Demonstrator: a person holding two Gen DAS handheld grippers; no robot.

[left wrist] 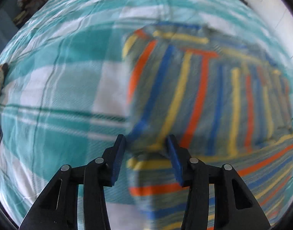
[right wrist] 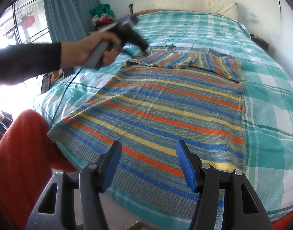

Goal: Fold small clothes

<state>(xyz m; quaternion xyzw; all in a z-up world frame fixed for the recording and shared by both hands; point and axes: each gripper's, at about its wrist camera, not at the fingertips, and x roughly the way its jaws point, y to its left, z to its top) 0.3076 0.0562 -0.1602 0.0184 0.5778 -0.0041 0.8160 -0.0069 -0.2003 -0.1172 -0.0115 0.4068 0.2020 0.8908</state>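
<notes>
A striped knit sweater point(right wrist: 165, 103) in blue, orange, yellow and grey lies flat on the bed, its top part folded down across the shoulders point(right wrist: 184, 58). My left gripper point(left wrist: 146, 140) is open, its jaws just over the edge of the folded left sleeve point(left wrist: 194, 88); that view is blurred. In the right wrist view the left gripper point(right wrist: 145, 49) is at the sweater's far left corner, held in a hand. My right gripper point(right wrist: 148, 145) is open and empty, above the sweater's hem near the bed's front edge.
The bed has a teal and white checked cover point(right wrist: 270, 95) and a cream headboard point(right wrist: 184, 2). A pile of clothes point(right wrist: 102, 17) sits beyond the far left corner. A red garment point(right wrist: 22, 153) is at the near left, by a curtained window.
</notes>
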